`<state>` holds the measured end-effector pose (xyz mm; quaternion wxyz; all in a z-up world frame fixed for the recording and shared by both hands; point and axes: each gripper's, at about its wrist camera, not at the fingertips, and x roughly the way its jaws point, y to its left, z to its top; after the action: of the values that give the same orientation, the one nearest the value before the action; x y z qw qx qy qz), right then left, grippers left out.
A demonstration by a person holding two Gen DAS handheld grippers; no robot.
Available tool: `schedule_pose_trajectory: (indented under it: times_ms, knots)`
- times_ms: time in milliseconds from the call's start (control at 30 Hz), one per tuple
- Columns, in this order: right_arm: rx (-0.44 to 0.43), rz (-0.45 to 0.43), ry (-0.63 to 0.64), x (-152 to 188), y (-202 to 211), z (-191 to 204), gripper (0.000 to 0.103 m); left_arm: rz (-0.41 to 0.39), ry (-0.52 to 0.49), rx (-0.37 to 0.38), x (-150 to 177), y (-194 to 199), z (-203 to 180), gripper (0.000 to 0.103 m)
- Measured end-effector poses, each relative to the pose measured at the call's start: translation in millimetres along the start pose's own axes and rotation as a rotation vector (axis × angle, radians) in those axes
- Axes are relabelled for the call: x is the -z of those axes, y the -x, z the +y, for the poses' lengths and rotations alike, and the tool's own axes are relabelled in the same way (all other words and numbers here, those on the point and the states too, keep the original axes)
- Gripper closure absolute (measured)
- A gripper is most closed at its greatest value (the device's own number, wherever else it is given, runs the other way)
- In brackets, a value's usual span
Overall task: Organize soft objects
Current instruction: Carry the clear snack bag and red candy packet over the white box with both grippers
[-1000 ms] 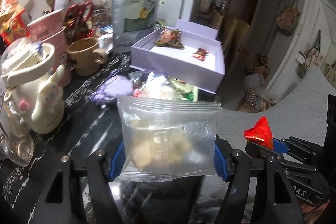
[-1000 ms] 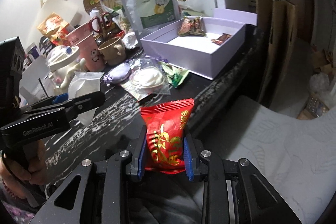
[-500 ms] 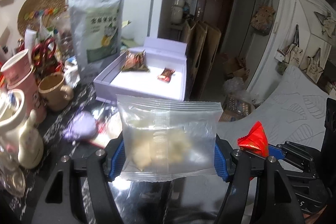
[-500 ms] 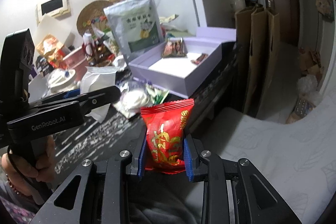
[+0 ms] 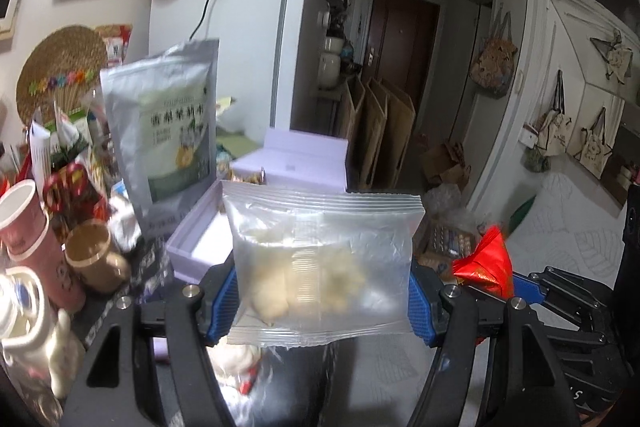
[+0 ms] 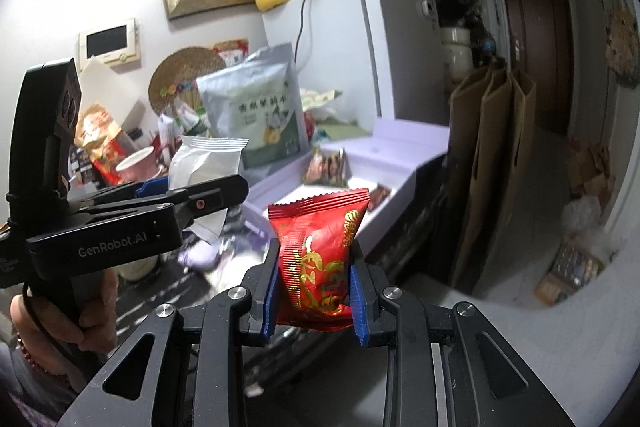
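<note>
My left gripper (image 5: 322,301) is shut on a clear snack packet (image 5: 322,259) with pale pieces inside, held up in front of the lavender box (image 5: 200,227). My right gripper (image 6: 314,301) is shut on a red snack packet (image 6: 316,251), held up to the right of the left one. The red packet also shows in the left wrist view (image 5: 486,265), and the clear packet in the right wrist view (image 6: 204,167). The lavender box (image 6: 384,163) holds a dark patterned packet (image 6: 326,169) and a small brown one (image 6: 378,195).
A tall silver pouch (image 5: 164,135) stands left of the box. Pink cups (image 5: 24,223), a brown mug (image 5: 94,255) and a white figurine (image 5: 36,331) crowd the dark table's left. A white fridge (image 6: 400,55) and cardboard sheets (image 6: 492,163) stand behind.
Both grippers have risen and tilted up with their packets. The table and box have dropped lower in view, and the fridge top with the yellow pot and green kettle now shows.
</note>
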<state>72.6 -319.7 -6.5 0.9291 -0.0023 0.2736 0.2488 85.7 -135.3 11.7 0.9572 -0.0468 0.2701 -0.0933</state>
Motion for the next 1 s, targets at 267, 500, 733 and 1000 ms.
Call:
schedule_pose_trajectory:
  times_ms: [267,500,733,1000]
  knots:
    - [0.012,-0.043,0.025,-45,-19,-15,0.074,-0.071,-0.040,-0.034,-42,-18,3,0.034]
    - [0.004,-0.053,0.026,-77,-45,-32,0.074,-0.095,-0.068,-0.041,-72,-44,7,0.034]
    - [0.044,-0.071,0.052,-110,-71,-46,0.074,-0.106,-0.082,-0.033,-104,-74,13,0.034]
    - [0.082,-0.085,0.083,-145,-99,-54,0.074,-0.118,-0.085,-0.051,-137,-106,25,0.034]
